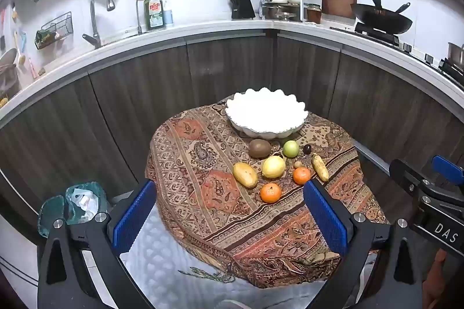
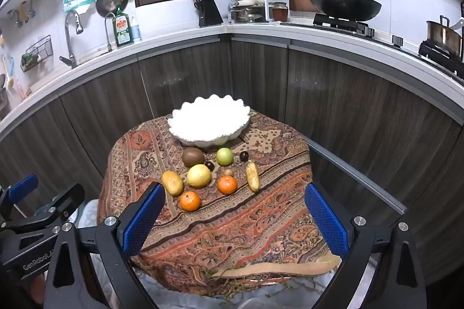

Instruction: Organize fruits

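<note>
Scalloped white bowl (image 1: 266, 113) empty at far side of bench (image 1: 203, 207), paisley woven cloth. Fruits (image 1: 272, 167) clustered just before the bowl: fuzzy kiwi (image 1: 259, 148), smooth oranges. Left tongs (image 1: 230, 217) and right tongs (image 2: 235, 219) both apart, empty. Kitchen: wood-grain cabinets (image 1: 130, 94).

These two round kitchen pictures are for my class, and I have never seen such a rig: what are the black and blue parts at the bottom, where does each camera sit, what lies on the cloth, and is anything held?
A person holds a two-finger tool in each hand, and a wide-angle camera on each looks forward along its fingers. One picture comes from the left gripper, the other from the right gripper; the blue parts are the finger pads. Both are open and hold nothing. Ahead stands a small table under a patterned cloth. On it are an empty white scalloped bowl and, in front of it, loose fruit: a kiwi, a green apple, a lemon, two oranges and a small banana, among others.
</note>
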